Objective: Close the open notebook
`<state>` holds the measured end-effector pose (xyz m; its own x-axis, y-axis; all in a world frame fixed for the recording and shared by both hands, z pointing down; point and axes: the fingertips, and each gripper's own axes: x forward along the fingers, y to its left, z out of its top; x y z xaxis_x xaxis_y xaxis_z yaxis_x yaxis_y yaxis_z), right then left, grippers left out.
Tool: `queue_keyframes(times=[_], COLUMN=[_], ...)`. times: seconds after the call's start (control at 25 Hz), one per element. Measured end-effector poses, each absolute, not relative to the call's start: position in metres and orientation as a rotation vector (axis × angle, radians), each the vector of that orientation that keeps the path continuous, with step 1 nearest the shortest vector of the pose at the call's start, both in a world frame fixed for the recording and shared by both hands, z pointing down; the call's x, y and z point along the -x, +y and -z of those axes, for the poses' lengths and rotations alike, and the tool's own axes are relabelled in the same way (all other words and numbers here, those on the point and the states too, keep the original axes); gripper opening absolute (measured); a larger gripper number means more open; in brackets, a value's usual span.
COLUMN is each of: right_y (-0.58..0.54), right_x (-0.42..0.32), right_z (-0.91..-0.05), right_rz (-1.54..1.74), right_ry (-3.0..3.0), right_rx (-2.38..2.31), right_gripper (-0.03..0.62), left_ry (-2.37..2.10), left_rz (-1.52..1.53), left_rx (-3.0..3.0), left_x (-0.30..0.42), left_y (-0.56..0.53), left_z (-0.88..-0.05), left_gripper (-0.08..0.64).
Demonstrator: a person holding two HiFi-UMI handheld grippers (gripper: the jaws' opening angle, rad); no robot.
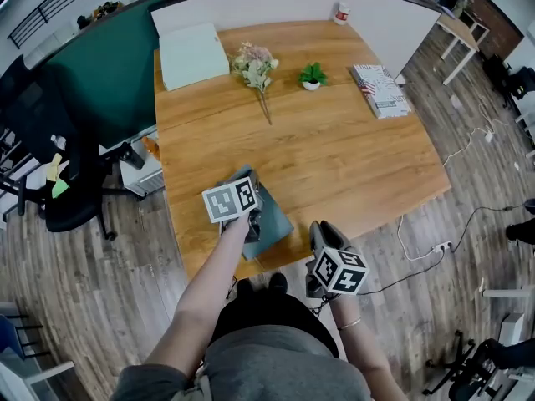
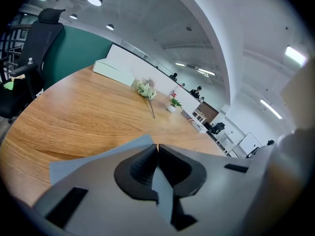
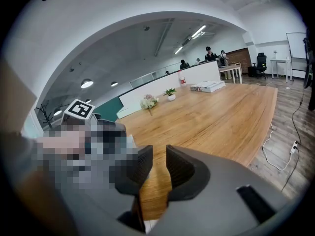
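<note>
Wood table, open office. Notebook lies at the near edge, under the left gripper. That gripper's own view shows jaws pressed together, tips over the notebook. Right gripper: jaws apart, nothing between. Only the head view shows it off the table edge. Farther back: flowers, plant.

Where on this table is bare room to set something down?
The wooden table is bare across its middle, between the pink flower bunch and the grey-blue notebook, and on its right nearer than the striped magazine stack. Crowded: the far strip with white box and potted plant.
</note>
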<state>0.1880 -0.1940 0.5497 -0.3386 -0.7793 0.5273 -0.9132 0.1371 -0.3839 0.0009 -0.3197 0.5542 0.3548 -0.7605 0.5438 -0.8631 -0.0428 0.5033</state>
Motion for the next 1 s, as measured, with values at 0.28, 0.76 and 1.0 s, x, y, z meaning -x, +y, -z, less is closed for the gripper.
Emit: queue_keyframes(times=[0.28,0.76,1.0], right_y=[-0.196,-0.196,-0.193], right_x=[-0.192,-0.199,-0.204], right_z=[-0.553,-0.552,-0.553], right_rz=[-0.996,-0.992,-0.991], right_ry=[-2.194,-2.185,-2.178], right_rx=[-1.684,-1.696,-1.697], right_gripper=[0.092,0.089,0.089], left_ry=[-1.449,-1.515,-1.544], left_rz=[-0.249,-0.388,-0.462], left_rx=[-1.8,-1.771,-1.757], left_x=[-0.004,-0.008,-0.01], left_y=[-0.323,-0.324,-0.325], left_z=[-0.569,-0.584,-0.59], left_gripper=[0.029,0.029,0.029])
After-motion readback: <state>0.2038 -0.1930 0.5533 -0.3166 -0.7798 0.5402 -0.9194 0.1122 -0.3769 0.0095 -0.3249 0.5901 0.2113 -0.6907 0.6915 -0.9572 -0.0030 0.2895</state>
